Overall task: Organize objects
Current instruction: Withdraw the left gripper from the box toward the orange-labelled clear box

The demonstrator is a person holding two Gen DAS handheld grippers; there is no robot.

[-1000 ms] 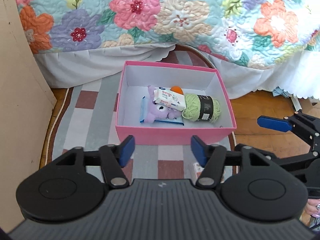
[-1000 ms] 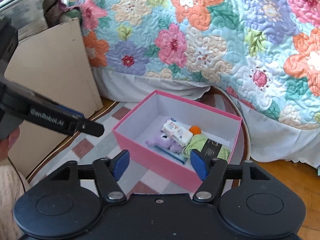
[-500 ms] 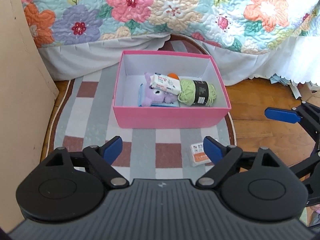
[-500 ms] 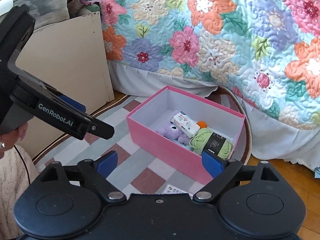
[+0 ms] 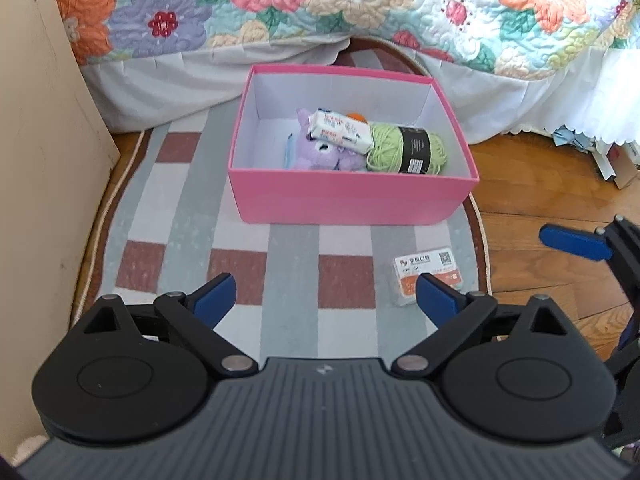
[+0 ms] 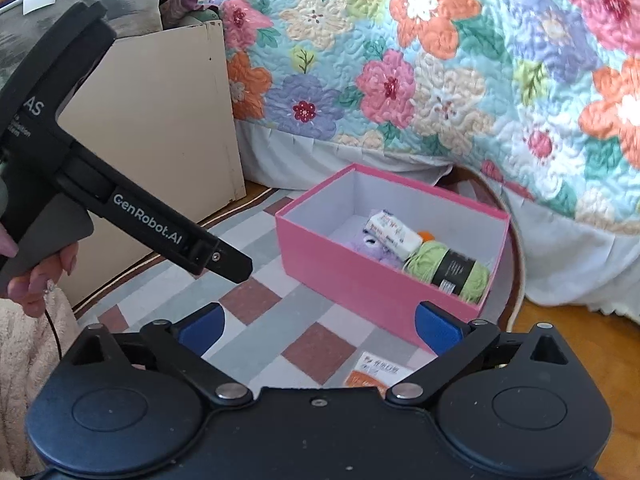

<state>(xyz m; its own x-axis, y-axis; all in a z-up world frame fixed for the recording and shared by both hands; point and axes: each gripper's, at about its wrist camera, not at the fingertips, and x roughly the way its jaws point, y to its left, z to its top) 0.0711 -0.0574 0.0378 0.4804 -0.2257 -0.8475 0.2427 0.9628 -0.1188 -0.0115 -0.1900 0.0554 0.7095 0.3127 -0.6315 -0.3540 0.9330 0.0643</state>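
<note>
Both tongs spread wider: left tongs (image 5: 326, 298), right tongs (image 6: 320, 326). Both pulled back from pink box (image 5: 352, 200). Card packet (image 5: 428, 270) on rug now uncovered.

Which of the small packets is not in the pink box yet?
The orange-and-white card packet, lying flat on the rug in front of the pink box. The white tissue packet already sits inside.

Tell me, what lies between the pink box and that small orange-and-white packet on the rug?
Only bare checked rug. In the left wrist view, nothing sits between the pink box and the packet; they lie apart.
</note>
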